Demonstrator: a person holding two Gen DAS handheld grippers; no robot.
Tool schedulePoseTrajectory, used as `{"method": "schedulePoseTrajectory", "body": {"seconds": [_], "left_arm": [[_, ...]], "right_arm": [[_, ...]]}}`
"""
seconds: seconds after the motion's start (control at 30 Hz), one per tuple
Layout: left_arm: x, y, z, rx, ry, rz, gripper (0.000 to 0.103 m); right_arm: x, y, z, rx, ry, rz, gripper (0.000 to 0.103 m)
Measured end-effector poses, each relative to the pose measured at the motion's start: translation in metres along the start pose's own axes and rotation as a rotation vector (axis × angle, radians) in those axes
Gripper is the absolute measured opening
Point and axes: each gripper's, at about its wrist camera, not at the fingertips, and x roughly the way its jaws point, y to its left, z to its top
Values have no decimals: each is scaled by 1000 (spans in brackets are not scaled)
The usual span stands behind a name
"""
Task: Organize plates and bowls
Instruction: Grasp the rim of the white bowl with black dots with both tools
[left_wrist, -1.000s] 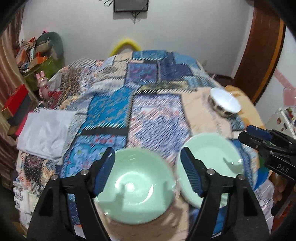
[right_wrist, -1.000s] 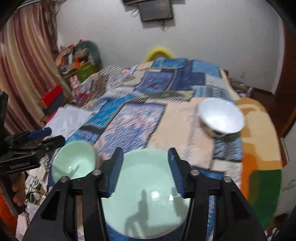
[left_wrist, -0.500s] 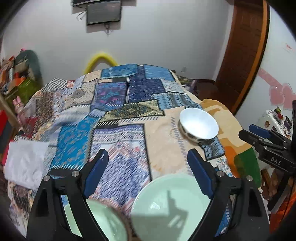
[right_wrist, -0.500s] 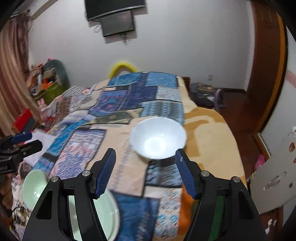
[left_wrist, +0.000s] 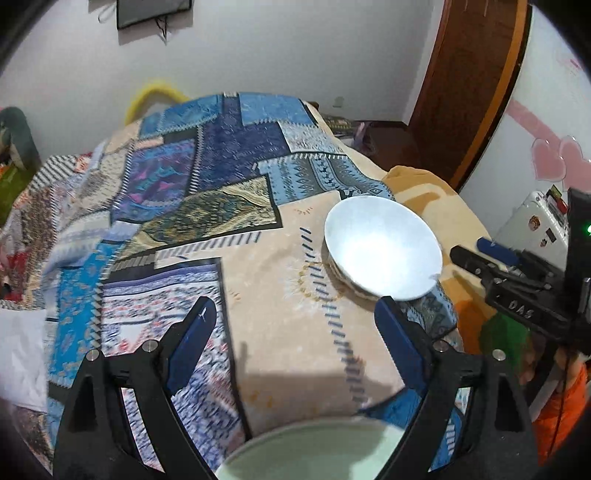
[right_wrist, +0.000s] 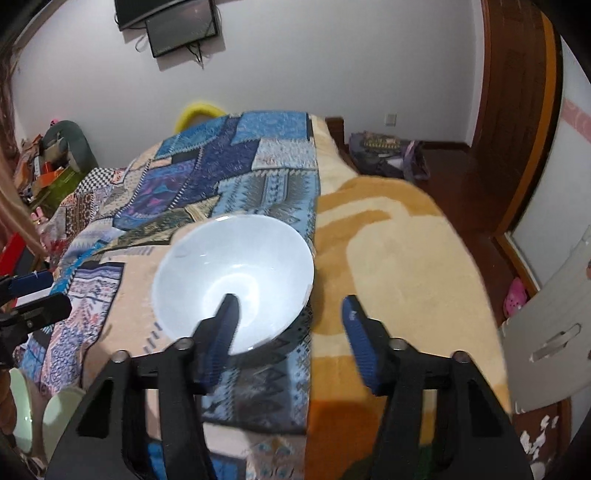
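Note:
A white bowl (right_wrist: 236, 273) sits on the patchwork bedspread (right_wrist: 236, 173) where it meets the orange blanket (right_wrist: 399, 251). My right gripper (right_wrist: 291, 325) hangs over the bowl's near right rim. Its left finger (right_wrist: 221, 328) is above the bowl's inside and its right finger (right_wrist: 362, 339) is outside. The jaws are closing, and neither pad presses on the rim. In the left wrist view the white bowl (left_wrist: 382, 247) lies ahead to the right. My left gripper (left_wrist: 295, 332) is open and empty above bare bedspread. A pale green plate (left_wrist: 314, 454) shows at the bottom edge.
Two pale green dishes (right_wrist: 59, 417) lie at the bed's near left corner. The bed edge drops to a wooden floor with bags (right_wrist: 384, 147) on the right. A brown door frame (left_wrist: 476, 92) and clutter at the far left (right_wrist: 48, 166) border the bed.
Both views have swung right, from the green dishes to the white bowl. The right gripper has closed in on the bowl and its jaws have narrowed. The left jaws stand wider.

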Motion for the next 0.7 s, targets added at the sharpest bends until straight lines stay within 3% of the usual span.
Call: {"method": "schedulePoseTrajectory", "body": {"seconds": [0.37, 0.5, 0.7], "left_arm": [[54, -5, 24, 17, 42, 14, 86], [71, -9, 25, 22, 72, 7, 85], [98, -18, 27, 27, 135, 8, 73]], "right_arm": [[50, -10, 8, -4, 82, 31, 16], [53, -8, 6, -4, 84, 61, 15], [48, -1, 5, -46, 97, 91, 15]]}}
